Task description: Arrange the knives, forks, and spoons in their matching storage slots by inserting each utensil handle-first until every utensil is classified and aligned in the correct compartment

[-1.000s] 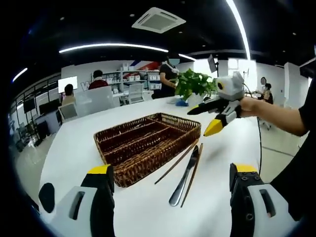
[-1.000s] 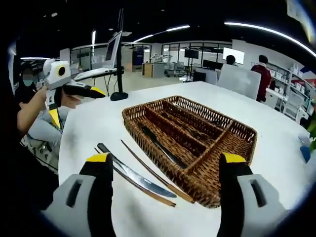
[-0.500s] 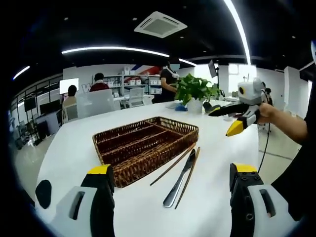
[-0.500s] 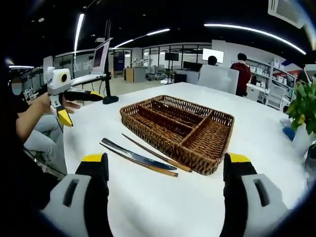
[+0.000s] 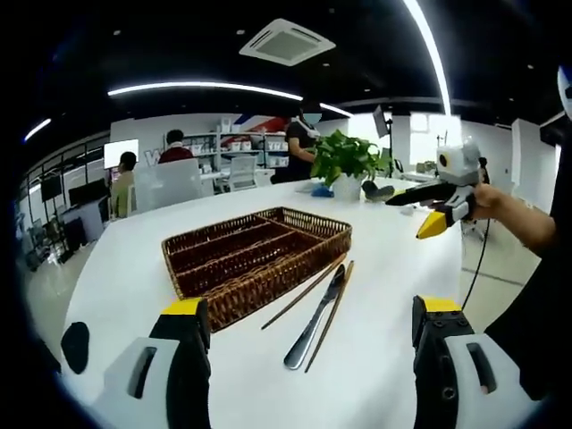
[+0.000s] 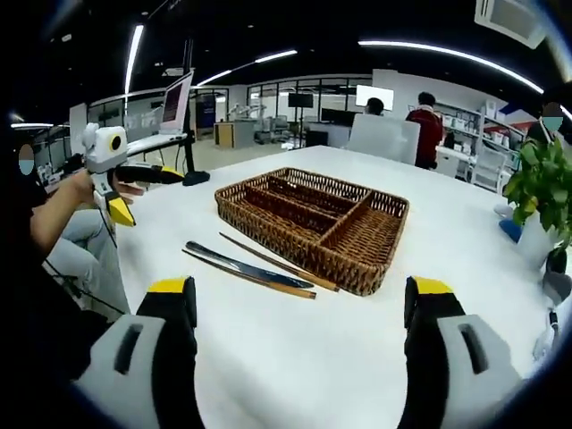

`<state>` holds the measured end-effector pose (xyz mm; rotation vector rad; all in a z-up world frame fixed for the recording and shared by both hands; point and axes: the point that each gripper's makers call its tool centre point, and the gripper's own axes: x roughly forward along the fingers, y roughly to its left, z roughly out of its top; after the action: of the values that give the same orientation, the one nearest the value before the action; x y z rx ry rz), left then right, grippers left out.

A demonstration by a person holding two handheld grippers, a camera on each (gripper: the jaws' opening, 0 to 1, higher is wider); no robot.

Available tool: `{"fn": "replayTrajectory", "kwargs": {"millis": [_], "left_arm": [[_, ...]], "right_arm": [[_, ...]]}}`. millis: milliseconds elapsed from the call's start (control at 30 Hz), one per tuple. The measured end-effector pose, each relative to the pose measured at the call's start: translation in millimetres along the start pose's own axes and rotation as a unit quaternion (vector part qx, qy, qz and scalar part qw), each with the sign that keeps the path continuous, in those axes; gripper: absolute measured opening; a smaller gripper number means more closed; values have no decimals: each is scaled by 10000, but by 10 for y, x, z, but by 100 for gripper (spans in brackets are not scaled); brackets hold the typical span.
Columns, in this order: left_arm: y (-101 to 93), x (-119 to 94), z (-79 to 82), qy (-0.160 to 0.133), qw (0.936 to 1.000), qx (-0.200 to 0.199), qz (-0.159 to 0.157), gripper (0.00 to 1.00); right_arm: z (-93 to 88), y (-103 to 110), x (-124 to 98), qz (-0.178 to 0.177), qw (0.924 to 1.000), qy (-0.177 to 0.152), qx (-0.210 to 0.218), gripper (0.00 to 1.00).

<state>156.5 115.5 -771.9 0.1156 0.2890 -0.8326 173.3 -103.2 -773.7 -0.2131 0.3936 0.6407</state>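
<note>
Both grippers hovering open over the table

I'm holding the left gripper (image 5: 304,357) and right gripper (image 6: 299,344) wide apart, empty, with a knife (image 6: 248,267) and chopsticks (image 6: 279,264) lying beside the wicker tray (image 6: 313,225).

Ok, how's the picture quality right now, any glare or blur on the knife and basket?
Left gripper view: knife and wicker basket are sharp, ceiling strip lights glare, and fisheye bends the white table edge. Right gripper view: basket and knife are clear with soft shadows, and the near tool bodies are slightly blurred.
</note>
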Motion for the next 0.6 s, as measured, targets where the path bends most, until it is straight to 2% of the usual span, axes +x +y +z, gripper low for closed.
{"fn": "replayTrajectory", "kwargs": {"millis": [67,367,467,600], "left_arm": [[-17,25,3,57,10000,38,-30,97],[-101,172,90,202,9991,248,-279,92],[-122,268,100,379,9980,339,-371,91],[-208,384,73,685,9946,490,-604,85]], "right_arm": [[-5,0,-4,-12,10000,19,-20,100],[34,-16,-30,-71,10000,-16,-43,100],[7,-18,-33,-103,9999,56,-103,100],[-14,3,-32,-93,9999,82,-101,99]]}}
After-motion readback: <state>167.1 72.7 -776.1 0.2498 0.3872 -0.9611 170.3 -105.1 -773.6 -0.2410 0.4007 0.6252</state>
